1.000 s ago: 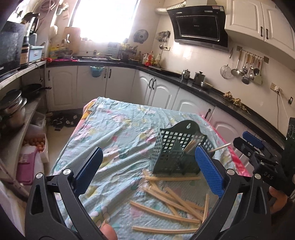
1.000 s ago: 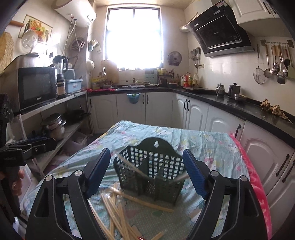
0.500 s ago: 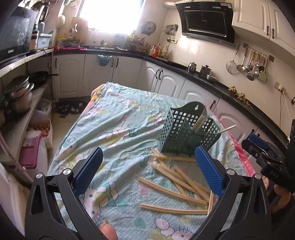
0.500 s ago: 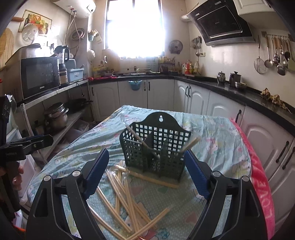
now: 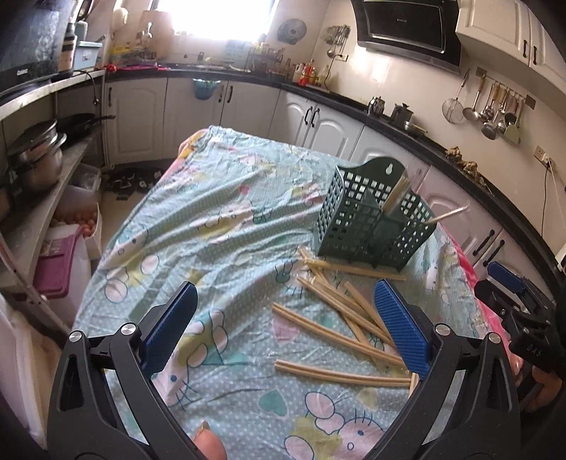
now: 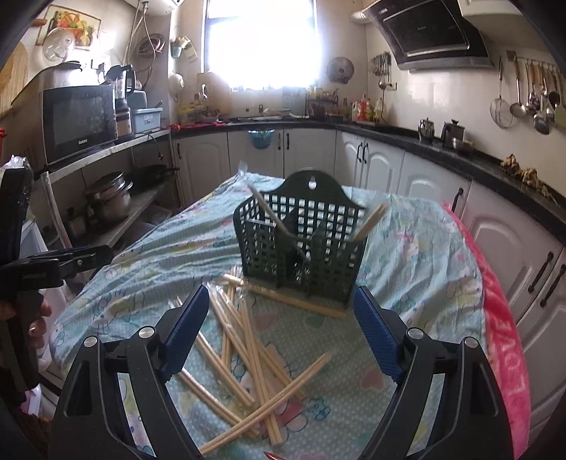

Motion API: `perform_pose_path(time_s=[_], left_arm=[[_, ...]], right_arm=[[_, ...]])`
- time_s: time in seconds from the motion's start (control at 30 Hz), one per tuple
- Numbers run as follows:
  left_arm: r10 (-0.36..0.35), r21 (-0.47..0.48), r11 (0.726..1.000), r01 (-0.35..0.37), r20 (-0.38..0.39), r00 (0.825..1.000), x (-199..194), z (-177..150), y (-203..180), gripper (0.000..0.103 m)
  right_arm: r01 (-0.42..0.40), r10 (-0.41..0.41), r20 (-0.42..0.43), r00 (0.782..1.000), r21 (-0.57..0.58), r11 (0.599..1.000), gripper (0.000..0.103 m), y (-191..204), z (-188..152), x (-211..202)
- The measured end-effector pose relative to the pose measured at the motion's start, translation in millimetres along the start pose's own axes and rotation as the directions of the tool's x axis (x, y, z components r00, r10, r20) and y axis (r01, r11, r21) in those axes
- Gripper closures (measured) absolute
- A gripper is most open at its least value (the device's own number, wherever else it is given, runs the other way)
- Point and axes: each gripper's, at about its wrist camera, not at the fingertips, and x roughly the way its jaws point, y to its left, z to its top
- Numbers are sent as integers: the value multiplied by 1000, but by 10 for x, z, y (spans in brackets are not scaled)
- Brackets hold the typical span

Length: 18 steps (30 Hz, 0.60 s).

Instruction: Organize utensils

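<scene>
Below right gripper (image 6: 277,329), jaws wide and empty: loose chopsticks (image 6: 247,339) on cloth; holder (image 6: 300,244) just beyond.

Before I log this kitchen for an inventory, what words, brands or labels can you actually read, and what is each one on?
"Galanz": front of the microwave.
"LOVE": pink cloth edge; the letters after it are unclear.
"DAS": black body of the right tool, faint.
Range hood logo: too small to read.
Bottle labels on the counter: blurred.
</scene>
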Motion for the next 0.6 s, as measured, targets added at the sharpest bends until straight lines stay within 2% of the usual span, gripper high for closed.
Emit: perform_pose_path(time_s=[0.2,0.37,0.6], left_arm=[[-15,6,1000,15,-50,999,134,-134,-66,11],[-30,10,999,31,-94,995,268,-254,-126,11],[-38,-17,999,36,-153,987,491,-384,-81,11]], right_arm=[[5,-3,-73,997,15,1000,22,-2,-125,140],[41,-37,-136,990,28,999,22,-76,-221,286],[60,-55,-173,983,23,998,22,-159,-330,420]])
